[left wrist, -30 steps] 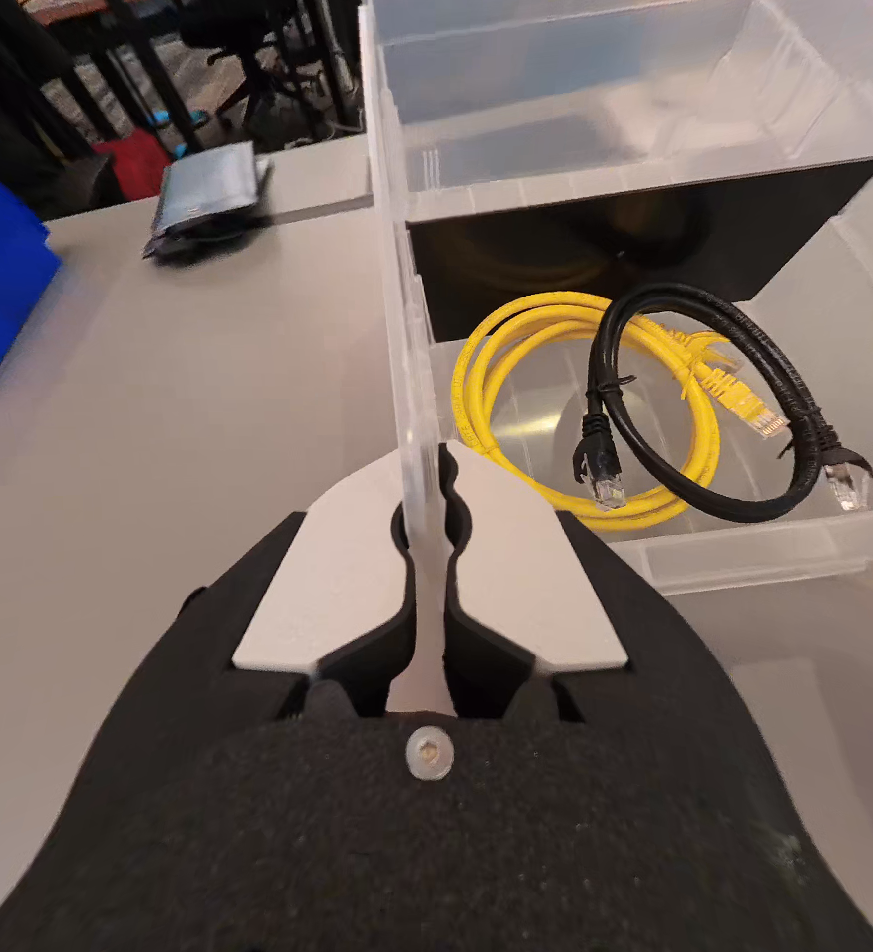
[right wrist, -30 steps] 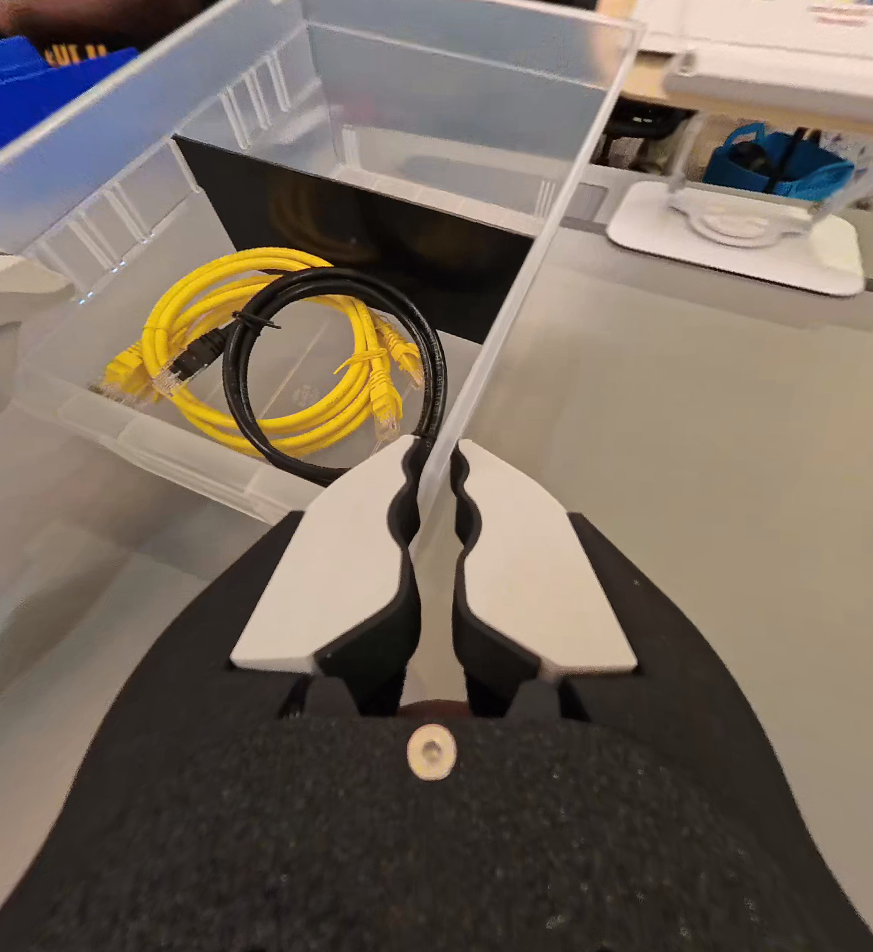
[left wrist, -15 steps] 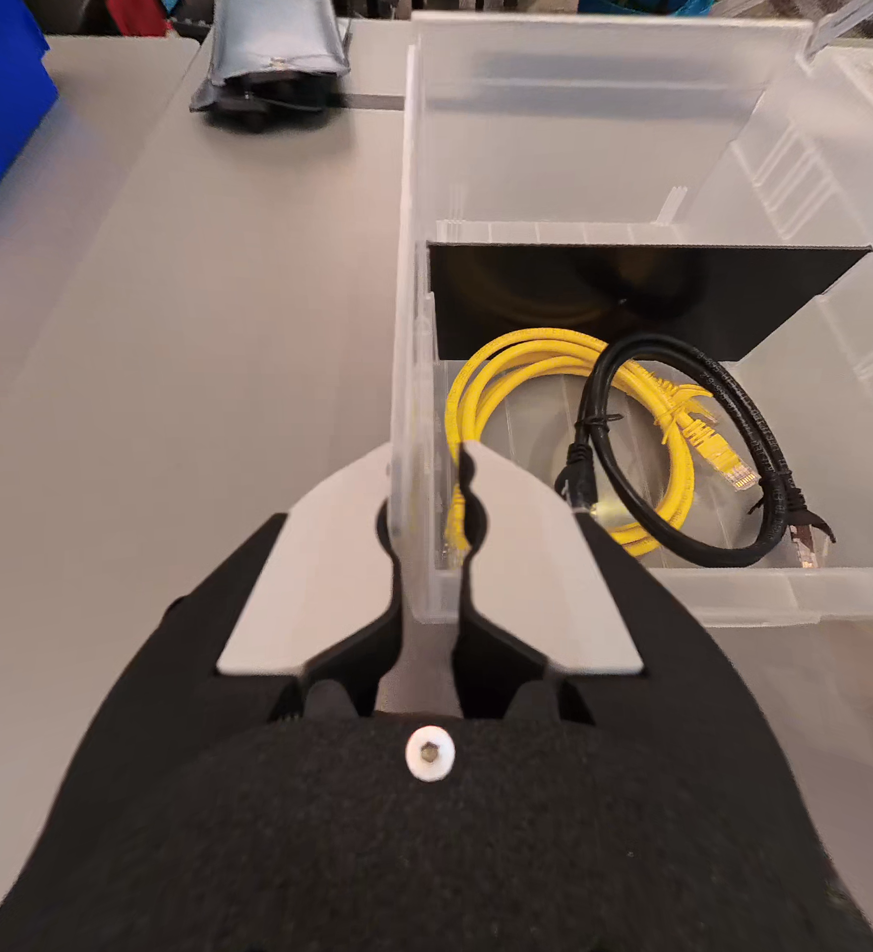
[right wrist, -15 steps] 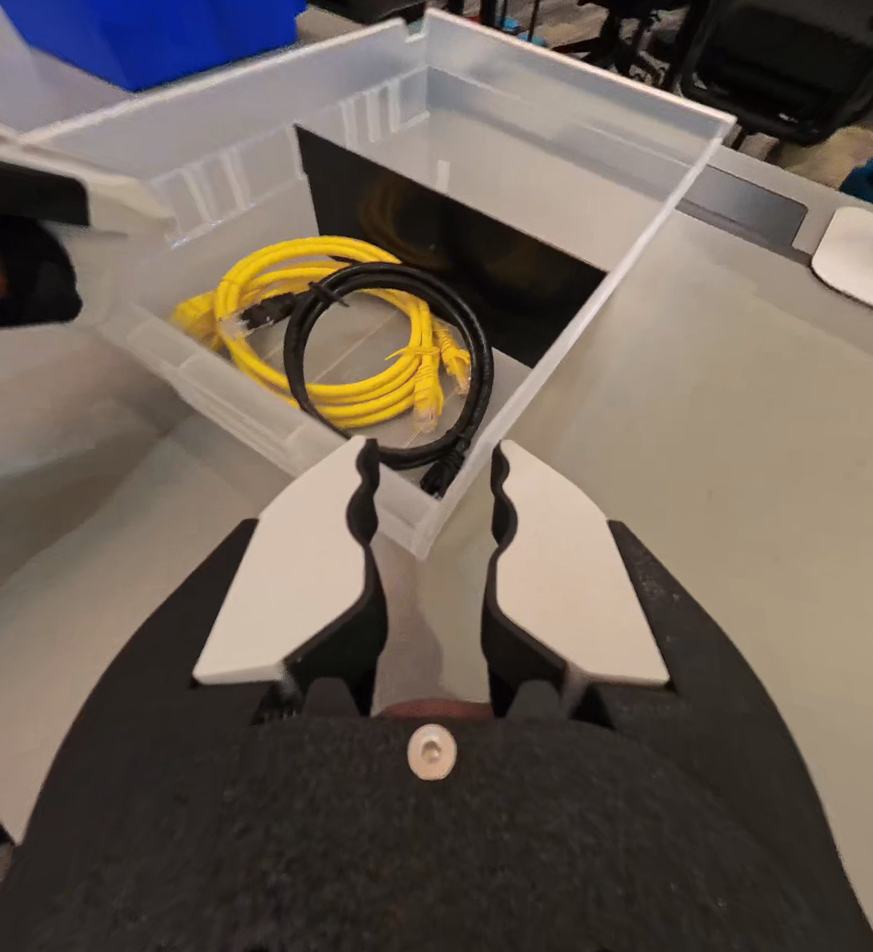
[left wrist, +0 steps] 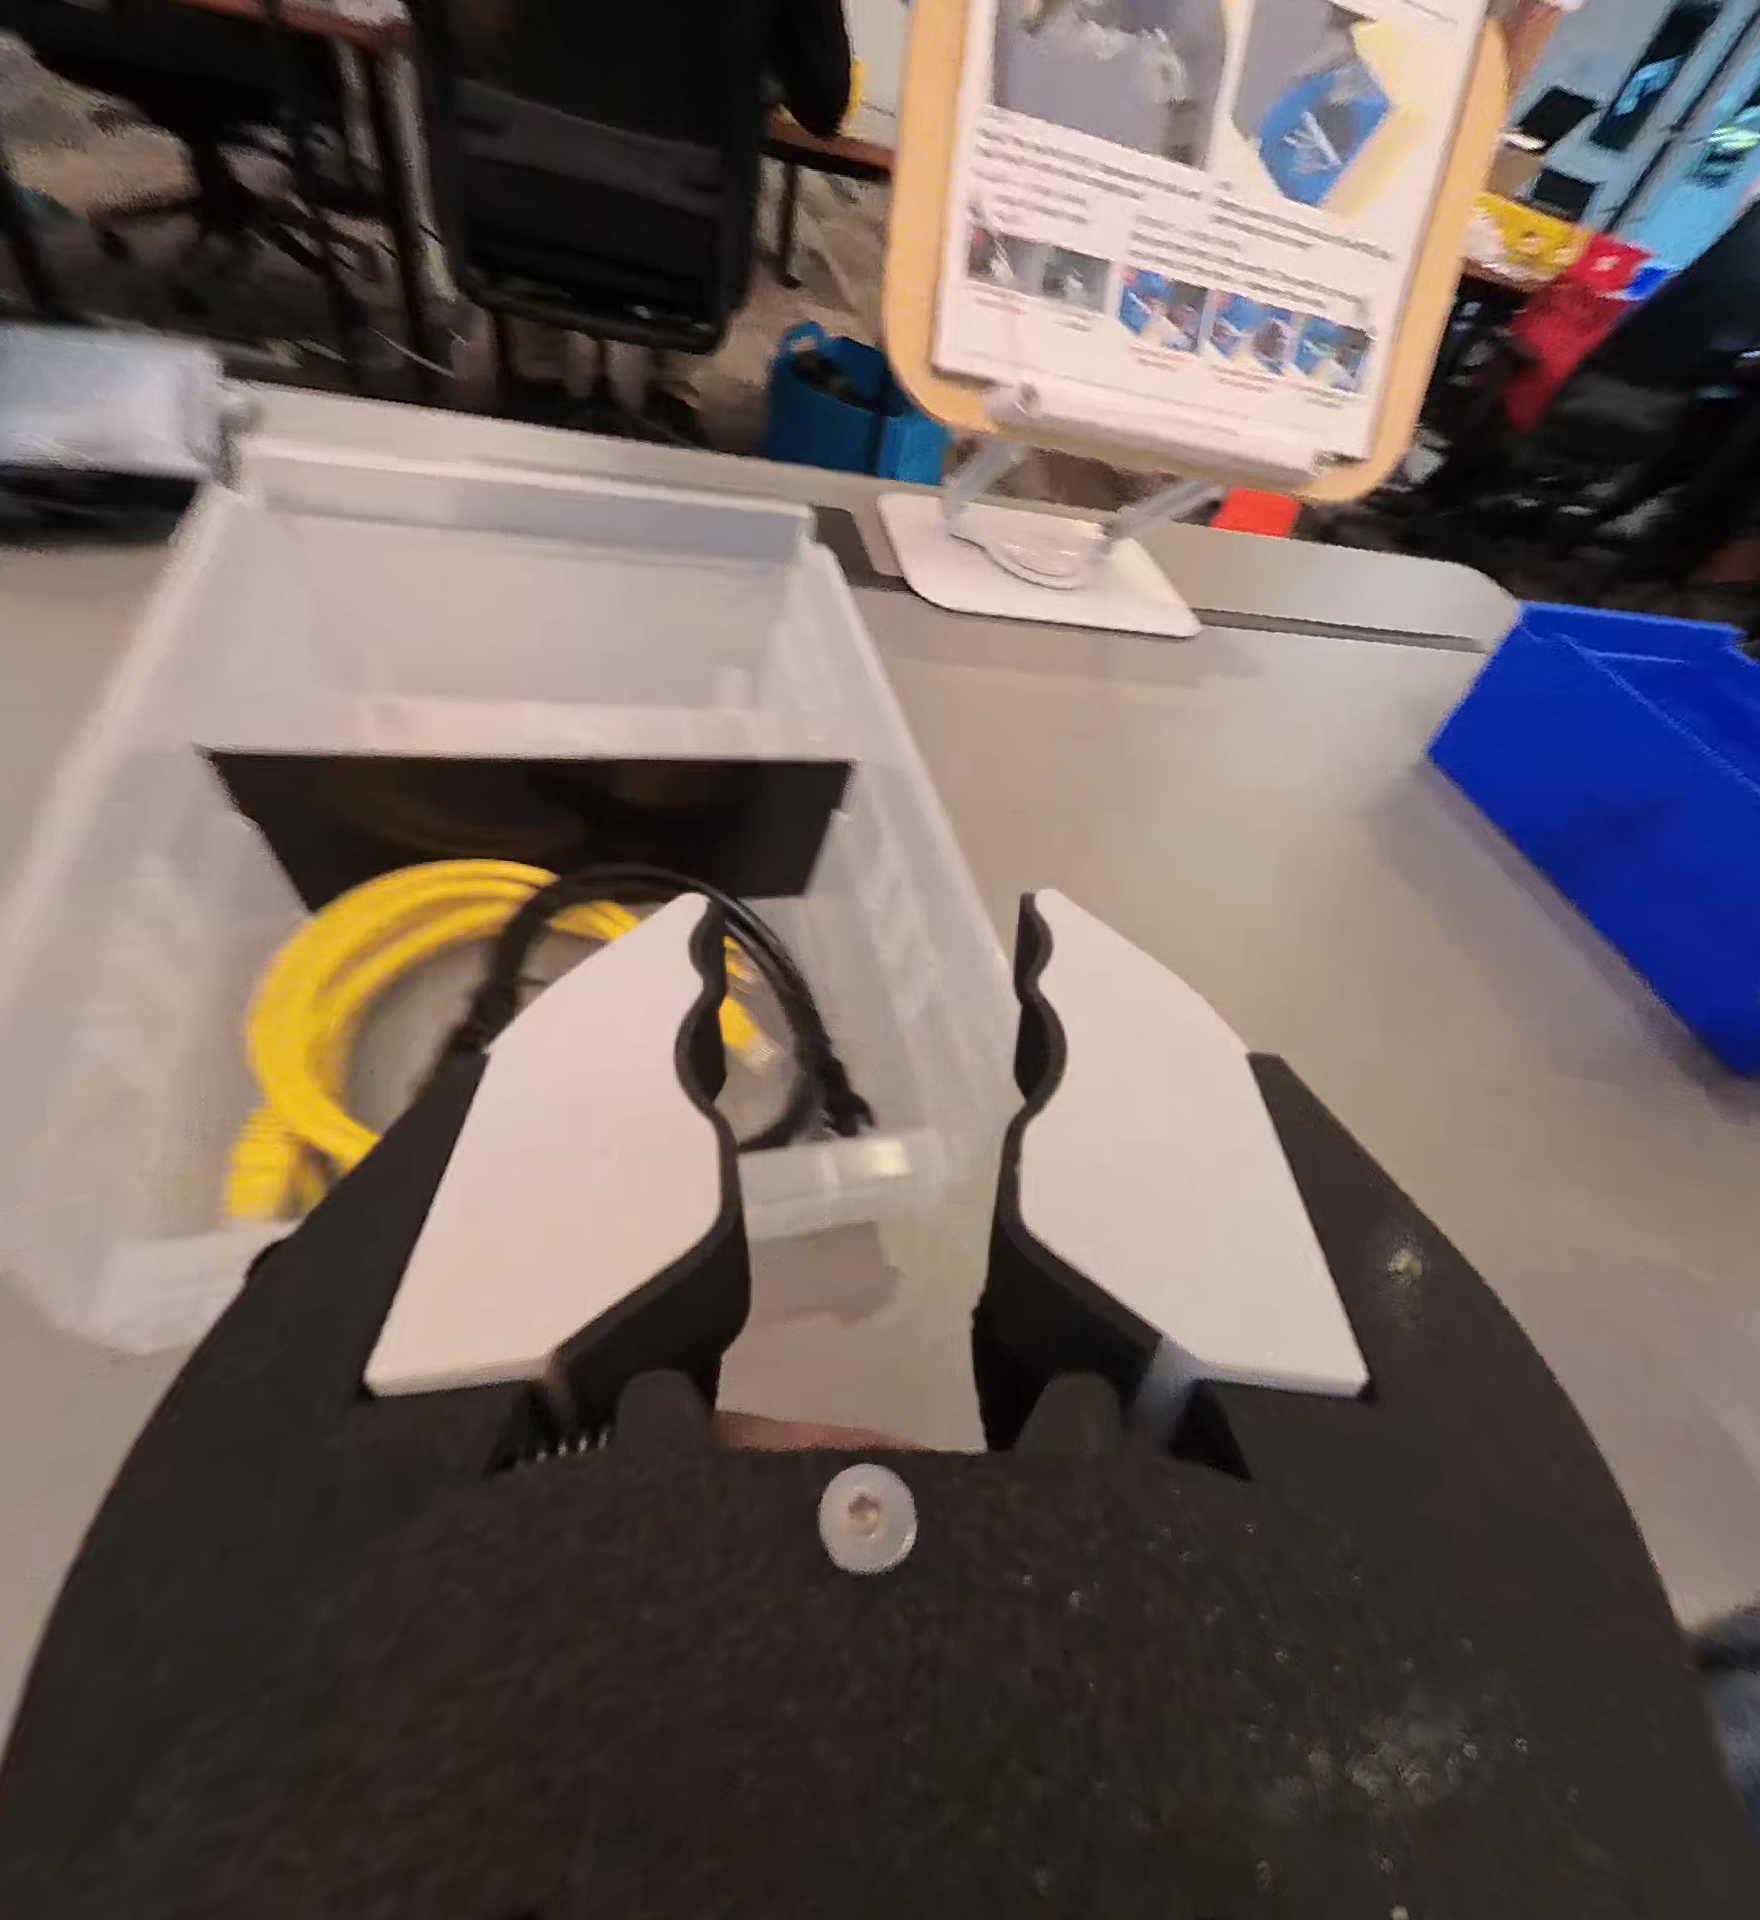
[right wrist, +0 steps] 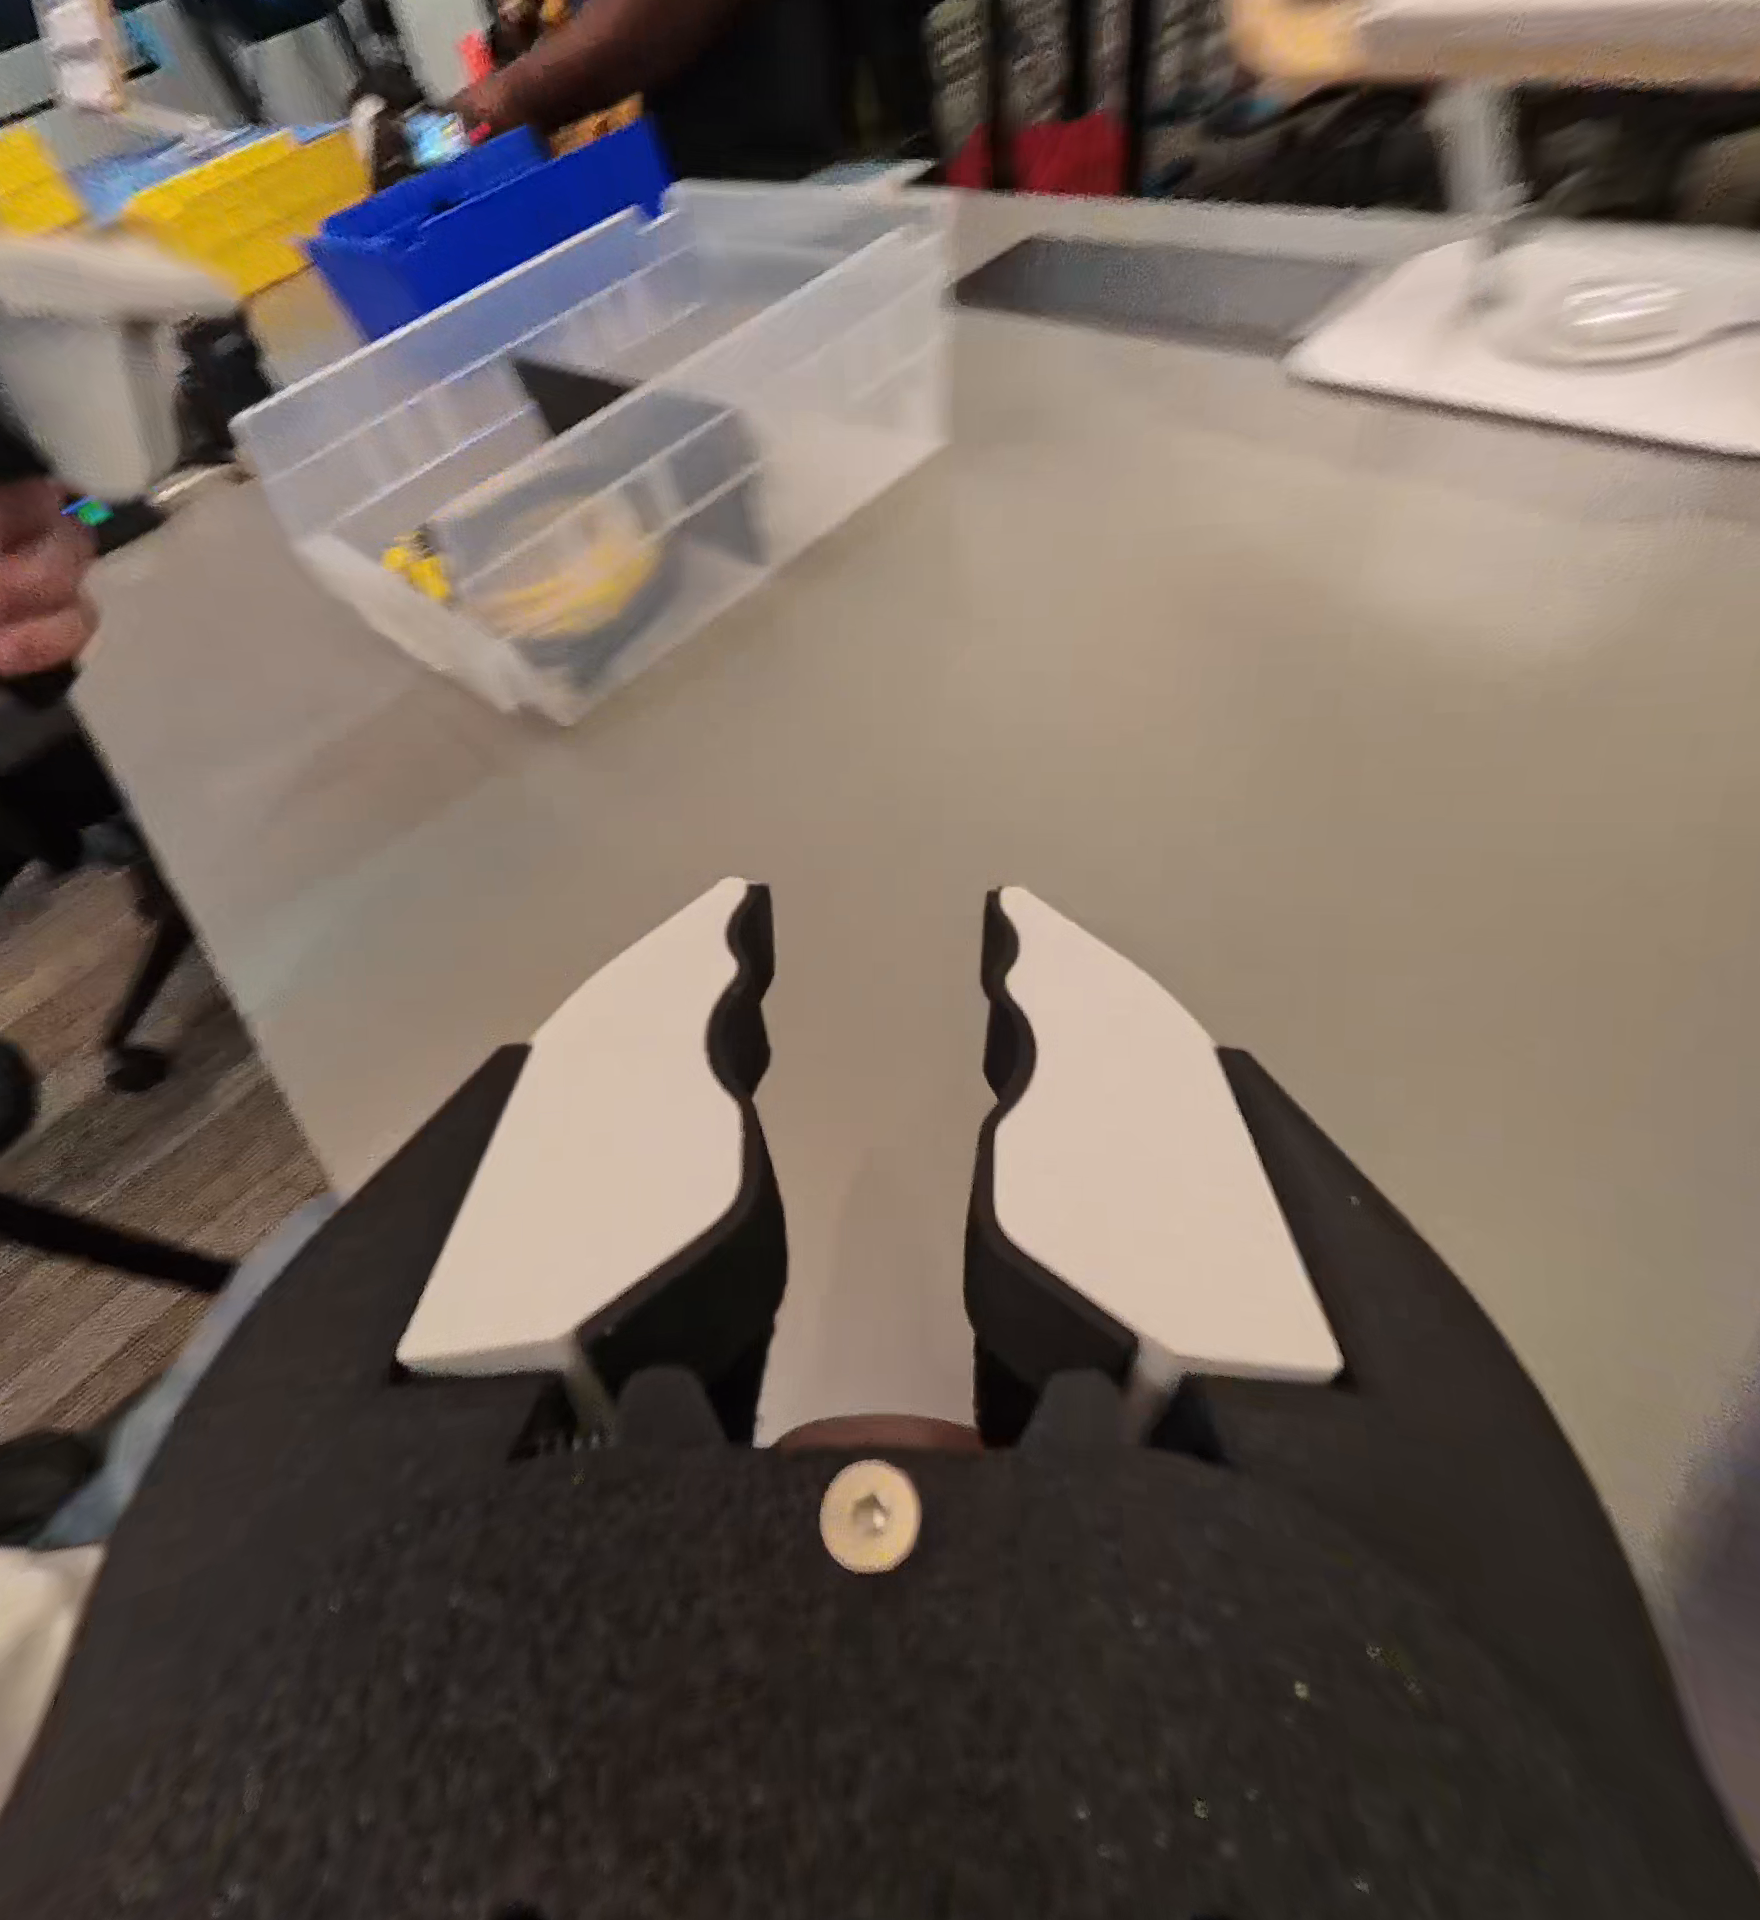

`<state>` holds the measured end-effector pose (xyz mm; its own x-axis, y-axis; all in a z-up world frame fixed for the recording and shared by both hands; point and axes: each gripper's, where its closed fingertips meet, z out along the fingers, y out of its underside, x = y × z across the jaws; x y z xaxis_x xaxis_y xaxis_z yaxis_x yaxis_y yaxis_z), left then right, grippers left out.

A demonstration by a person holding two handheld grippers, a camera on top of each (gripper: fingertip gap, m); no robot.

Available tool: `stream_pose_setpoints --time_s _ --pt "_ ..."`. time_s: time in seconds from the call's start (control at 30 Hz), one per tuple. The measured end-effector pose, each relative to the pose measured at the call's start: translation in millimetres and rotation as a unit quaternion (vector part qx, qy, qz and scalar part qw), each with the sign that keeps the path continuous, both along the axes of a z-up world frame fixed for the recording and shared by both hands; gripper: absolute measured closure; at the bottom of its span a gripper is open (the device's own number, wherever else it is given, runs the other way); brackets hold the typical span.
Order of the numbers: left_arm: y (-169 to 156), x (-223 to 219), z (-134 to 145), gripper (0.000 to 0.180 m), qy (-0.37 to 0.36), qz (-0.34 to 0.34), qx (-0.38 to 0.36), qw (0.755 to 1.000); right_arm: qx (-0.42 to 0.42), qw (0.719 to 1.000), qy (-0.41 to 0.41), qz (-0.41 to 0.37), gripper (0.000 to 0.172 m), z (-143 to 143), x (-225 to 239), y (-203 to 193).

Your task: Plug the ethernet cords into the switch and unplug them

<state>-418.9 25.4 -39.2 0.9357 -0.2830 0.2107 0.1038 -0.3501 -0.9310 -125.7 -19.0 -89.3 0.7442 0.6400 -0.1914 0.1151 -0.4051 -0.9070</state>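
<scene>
Left gripper [left wrist: 860, 909] hangs over the near right corner of the clear bin [left wrist: 502, 540], angled down at the table [left wrist: 1219, 883]; jaws wide apart, nothing between the pads, the bin's right wall showing in the gap without touching either finger. Its left finger [left wrist: 595, 1122] overlaps the cords from the camera's angle. Yellow ethernet cord [left wrist: 336, 997] and black ethernet cord [left wrist: 803, 1029] both lie coiled on the bin floor, in the near compartment in front of a black divider [left wrist: 543, 821]. No switch in either view. Right gripper [right wrist: 876, 904] is pulled back near the table edge, well clear of the bin, pointing across bare grey tabletop; jaws apart, empty. Left view only: a clipboard on a white stand [left wrist: 1177, 239] behind the bin, a blue bin [left wrist: 1634, 831] on the right and a grey pouch [left wrist: 65, 416] far left. Right view only: the bin from the side with the cords seen blurred through its wall [right wrist: 564, 592], the floor and a chair base at left, a hand [right wrist: 14, 592] gripping the left gripper's handle, and a person in the background behind a blue tray [right wrist: 481, 229].
</scene>
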Motion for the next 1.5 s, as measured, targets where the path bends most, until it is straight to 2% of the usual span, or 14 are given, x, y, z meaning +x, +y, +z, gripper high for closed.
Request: stream_pose_setpoints --time_s 0.07,0.13,0.17,0.27,0.33,0.43,0.5,0.57,0.73,0.87,1.1,1.3,1.5 --pt "-8.4 15.5 -18.0 0.126 -0.028 -0.026 -0.008 0.999 0.045 0.998 0.028 -0.044 0.143 21.6 56.9 -3.2" --pt "-17.8 21.3 -36.2 0.126 -0.038 -0.031 -0.007 0.999 0.094 0.990 0.064 -0.082 0.142 45.4 104.1 -12.3" --pt "-22.1 20.8 -44.5 0.126 -0.037 -0.025 -0.007 0.999 0.103 0.988 0.055 -0.105 0.141 46.6 127.5 -15.3" --pt "-30.4 18.1 -63.6 0.126 -0.045 -0.017 -0.022 0.999 0.118 0.972 0.018 -0.202 0.140 29.8 197.5 -19.2" --pt "-31.7 17.3 -71.7 0.126 -0.049 -0.018 -0.035 0.998 0.115 0.964 0.014 -0.241 0.137 18.3 225.1 -19.7" --pt "-27.8 9.8 -77.9 0.126 0.051 0.003 -0.022 0.998 0.102 0.959 -0.006 -0.264 0.138 3.1 245.0 -12.3" --pt "-28.4 4.3 -81.2 0.126 0.114 0.024 -0.012 0.993 0.091 0.959 0.001 -0.269 0.138 -5.7 249.9 -5.9" --pt "-32.3 3.4 -84.5 0.129 0.147 0.033 -0.012 0.989 0.078 0.962 0.014 -0.262 0.138 -13.1 249.3 -0.4" --pt "-36.4 22.6 -97.6 0.128 0.154 -0.001 -0.034 0.988 0.102 0.962 0.032 -0.252 0.142 1.0 247.6 12.7" --pt "-37.4 24.4 -102.8 0.128 0.179 -0.009 -0.035 0.983 0.077 0.966 0.039 -0.245 0.143 -12.4 244.4 14.8" --pt "-43.6 19.8 -114.7 0.130 0.169 0.004 -0.074 0.983 0.086 0.963 0.011 -0.255 0.139 -16.5 246.7 12.7" --pt "-33.9 21.2 -115.9 0.130 0.099 -0.008 -0.090 0.991 0.091 0.965 -0.029 -0.246 0.139 -21.1 242.1 9.7" --pt "-34.8 17.8 -115.9 0.131 0.065 -0.005 -0.101 0.993 0.086 0.964 -0.042 -0.249 0.139 -26.7 243.6 6.7"
